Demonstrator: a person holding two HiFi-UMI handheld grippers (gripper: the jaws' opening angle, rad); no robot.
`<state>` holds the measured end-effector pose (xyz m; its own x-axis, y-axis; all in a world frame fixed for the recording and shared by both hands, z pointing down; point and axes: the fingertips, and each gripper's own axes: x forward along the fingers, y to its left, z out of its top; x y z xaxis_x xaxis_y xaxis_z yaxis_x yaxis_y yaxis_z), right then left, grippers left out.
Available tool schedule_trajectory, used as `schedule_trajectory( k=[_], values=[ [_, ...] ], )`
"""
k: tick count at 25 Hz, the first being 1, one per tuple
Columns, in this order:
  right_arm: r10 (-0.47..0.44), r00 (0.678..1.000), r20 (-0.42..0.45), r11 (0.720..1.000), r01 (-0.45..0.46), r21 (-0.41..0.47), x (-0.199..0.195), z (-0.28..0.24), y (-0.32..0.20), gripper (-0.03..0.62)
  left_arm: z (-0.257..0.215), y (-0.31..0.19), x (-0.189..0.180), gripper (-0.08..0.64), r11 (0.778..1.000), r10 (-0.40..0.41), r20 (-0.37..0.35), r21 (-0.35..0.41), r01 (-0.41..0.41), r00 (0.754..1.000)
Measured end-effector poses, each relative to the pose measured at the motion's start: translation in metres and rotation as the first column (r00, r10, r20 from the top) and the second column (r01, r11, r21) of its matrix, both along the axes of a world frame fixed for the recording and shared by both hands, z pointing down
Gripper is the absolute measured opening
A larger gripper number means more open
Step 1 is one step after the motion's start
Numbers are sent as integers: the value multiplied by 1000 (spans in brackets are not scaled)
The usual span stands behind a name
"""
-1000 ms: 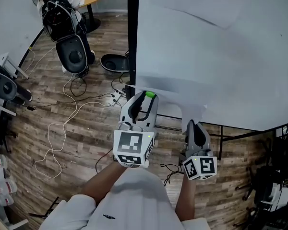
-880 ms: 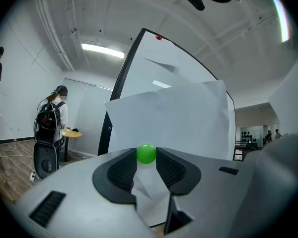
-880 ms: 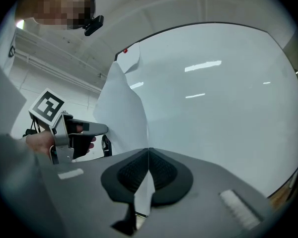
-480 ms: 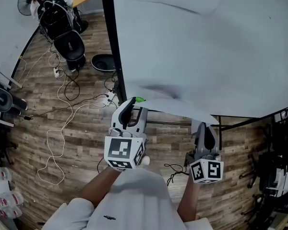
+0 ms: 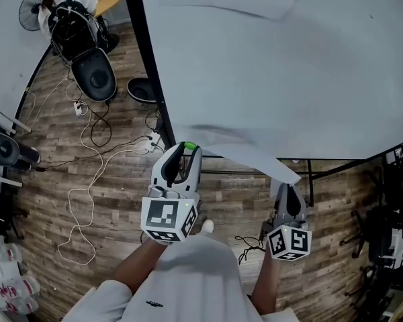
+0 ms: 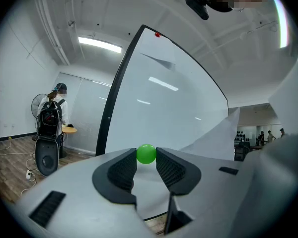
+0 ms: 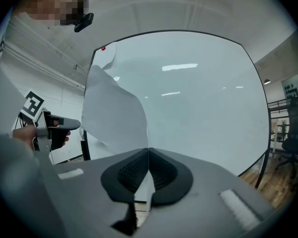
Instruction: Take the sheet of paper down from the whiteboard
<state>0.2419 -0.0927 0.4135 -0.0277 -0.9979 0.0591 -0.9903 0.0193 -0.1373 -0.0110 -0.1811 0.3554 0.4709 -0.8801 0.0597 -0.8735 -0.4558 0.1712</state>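
Sheet of paper (image 7: 114,113), curled away from the whiteboard (image 7: 203,108), is pinched at its lower edge between the closed jaws of the right gripper (image 7: 148,150). Its length runs upward toward a red magnet (image 7: 103,48). A small green ball (image 6: 146,153) is clamped by the left gripper (image 6: 146,156).

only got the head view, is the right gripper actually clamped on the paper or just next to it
Observer: Clamped. In the right gripper view, the right gripper has its jaws together on the edge of the sheet of paper, which runs between the pads.
Operator: and the green thing at the left tip, is that gripped or loose
Observer: Gripped. The left gripper view shows a small green ball pinched between the jaw tips of the left gripper, touching both.
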Motion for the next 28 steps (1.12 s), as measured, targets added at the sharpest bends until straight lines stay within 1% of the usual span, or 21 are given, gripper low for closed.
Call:
schedule_trajectory(
  k=[3, 7, 13, 17, 23, 28],
  values=[
    [20, 1000, 3, 1000, -20, -15, 6, 8, 3, 9, 5, 1, 0, 126, 1000, 4, 3, -5, -4, 1000],
    [32, 999, -11, 999, -33, -6, 11, 5, 3, 11, 5, 0, 3, 126, 1000, 8, 2, -8, -8, 1000],
    [45, 999, -25, 999, -45, 17, 9, -4, 3, 11, 8, 2, 1, 126, 1000, 16, -5, -20, -16, 1000],
    [41, 999, -28, 999, -40, 35, 4, -12, 5, 11, 11, 4, 0, 126, 999, 26, -7, -29, -27, 1000],
    [30, 998, -61, 998, -26, 58, -4, -24, 11, 11, 10, 10, 2, 126, 998, 49, -10, -28, -49, 999],
    [22, 995, -93, 999, -17, 51, -10, -26, 10, 11, 12, 10, 4, 126, 997, 66, -15, -30, -67, 998]
  ],
)
